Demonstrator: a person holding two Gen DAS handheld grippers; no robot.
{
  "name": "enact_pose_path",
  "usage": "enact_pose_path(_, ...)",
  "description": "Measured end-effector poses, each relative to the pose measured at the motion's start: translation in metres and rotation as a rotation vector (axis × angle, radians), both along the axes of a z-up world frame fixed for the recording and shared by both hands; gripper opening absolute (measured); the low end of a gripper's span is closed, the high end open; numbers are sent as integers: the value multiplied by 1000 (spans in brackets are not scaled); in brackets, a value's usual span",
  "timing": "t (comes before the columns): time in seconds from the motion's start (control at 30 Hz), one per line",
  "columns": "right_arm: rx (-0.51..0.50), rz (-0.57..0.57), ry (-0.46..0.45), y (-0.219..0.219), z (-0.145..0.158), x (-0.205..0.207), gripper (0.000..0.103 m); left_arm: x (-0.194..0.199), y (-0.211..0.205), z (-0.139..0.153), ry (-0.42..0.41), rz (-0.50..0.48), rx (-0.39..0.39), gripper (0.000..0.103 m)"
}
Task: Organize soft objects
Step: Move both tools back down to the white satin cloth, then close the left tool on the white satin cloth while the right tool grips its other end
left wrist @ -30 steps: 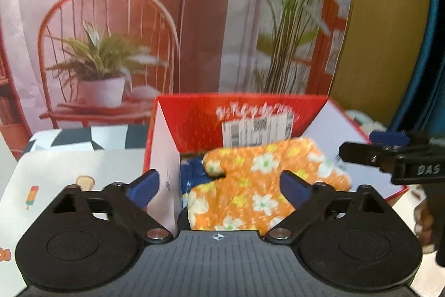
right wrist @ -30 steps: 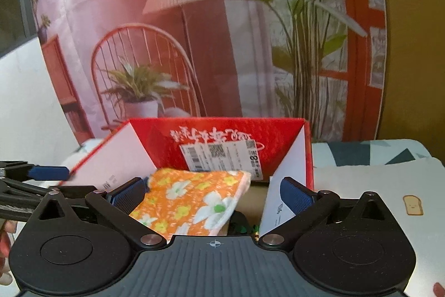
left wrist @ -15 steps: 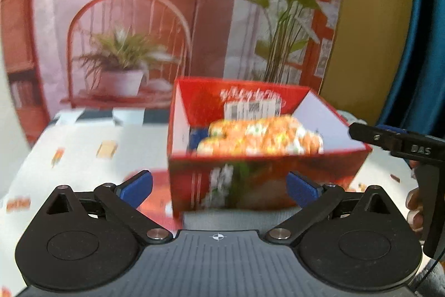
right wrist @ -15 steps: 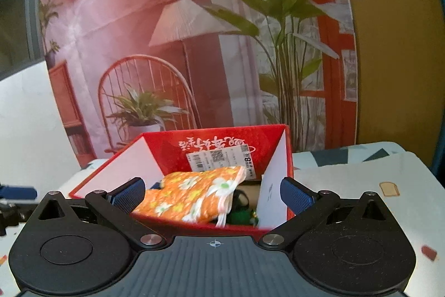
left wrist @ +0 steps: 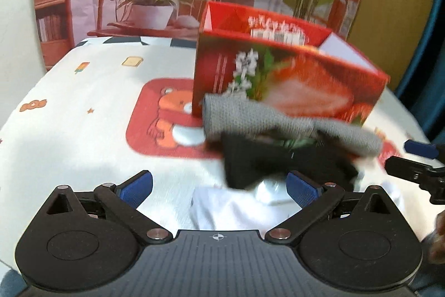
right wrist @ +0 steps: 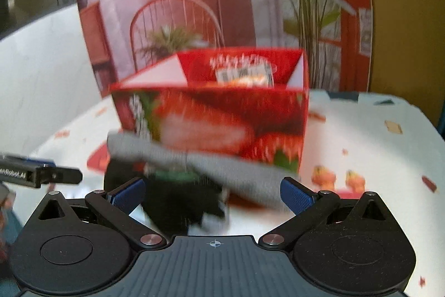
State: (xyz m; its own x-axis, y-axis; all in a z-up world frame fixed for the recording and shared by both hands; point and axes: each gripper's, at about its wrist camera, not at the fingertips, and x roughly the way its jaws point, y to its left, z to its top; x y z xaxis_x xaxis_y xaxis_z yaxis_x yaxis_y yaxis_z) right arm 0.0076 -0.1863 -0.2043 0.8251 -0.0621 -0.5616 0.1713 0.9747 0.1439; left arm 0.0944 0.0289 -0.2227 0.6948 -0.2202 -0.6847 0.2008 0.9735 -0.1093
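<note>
On the counter (left wrist: 83,135), in front of the red box (left wrist: 292,91), we see grey cloth (left wrist: 278,121) over black cloth (left wrist: 264,163); left fingers (left wrist: 219,187) and right fingers (right wrist: 212,192) both spread wide, holding nothing.

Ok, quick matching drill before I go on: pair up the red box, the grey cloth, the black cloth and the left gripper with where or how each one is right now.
Things:
1. red box
2. grey cloth
3. black cloth
4. left gripper

Places or states:
A. open, nothing between its fingers
B. stands on the patterned tablecloth, orange floral fabric showing inside
C. lies in front of the box, draped over a darker piece
D. partly under the grey piece, nearer the grippers

Pairs: 1-B, 2-C, 3-D, 4-A
</note>
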Motion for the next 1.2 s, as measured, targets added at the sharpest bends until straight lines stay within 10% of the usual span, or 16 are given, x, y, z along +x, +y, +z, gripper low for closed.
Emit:
enact_pose_path(0.4,-72,-35,217,18,-48,-4,103,-6,-5,-33,73,-6,111,103)
enact_pose_path(1.2,-85,-35,285,16,-62,-2,103,-1,-7,-47,114,0,144,103)
